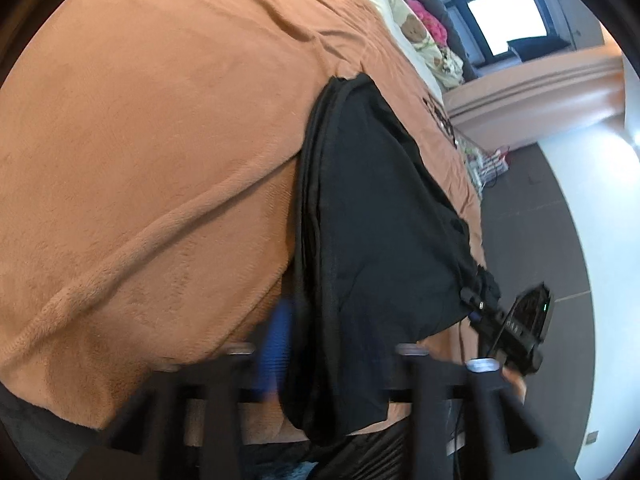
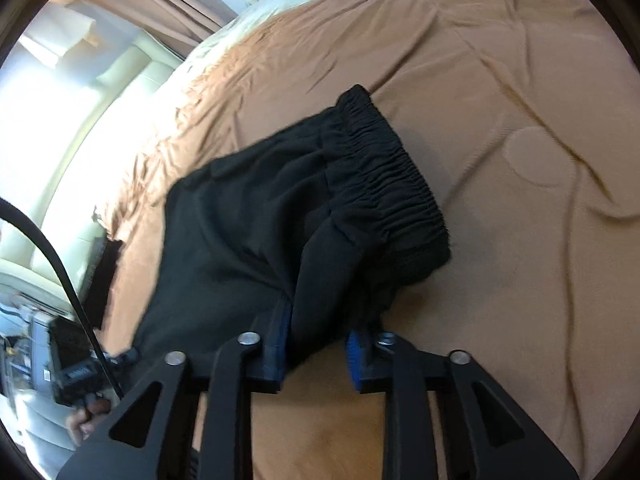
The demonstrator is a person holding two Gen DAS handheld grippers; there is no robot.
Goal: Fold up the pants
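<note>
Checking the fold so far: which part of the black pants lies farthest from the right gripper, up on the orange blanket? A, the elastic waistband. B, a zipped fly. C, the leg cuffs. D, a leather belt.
A: the gathered elastic waistband forms the far edge of the black pants on the orange blanket.

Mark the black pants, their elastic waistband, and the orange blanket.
black pants (image 1: 372, 208): left wrist view, flat middle of the folded fabric.
elastic waistband (image 2: 396, 168): right wrist view, gathered ribbing.
orange blanket (image 1: 160, 140): left wrist view, bare area beside pants.

Two wrist fisheyes, close and angled down, both over the black pants (image 1: 380, 216) on the orange blanket (image 2: 500, 80).
</note>
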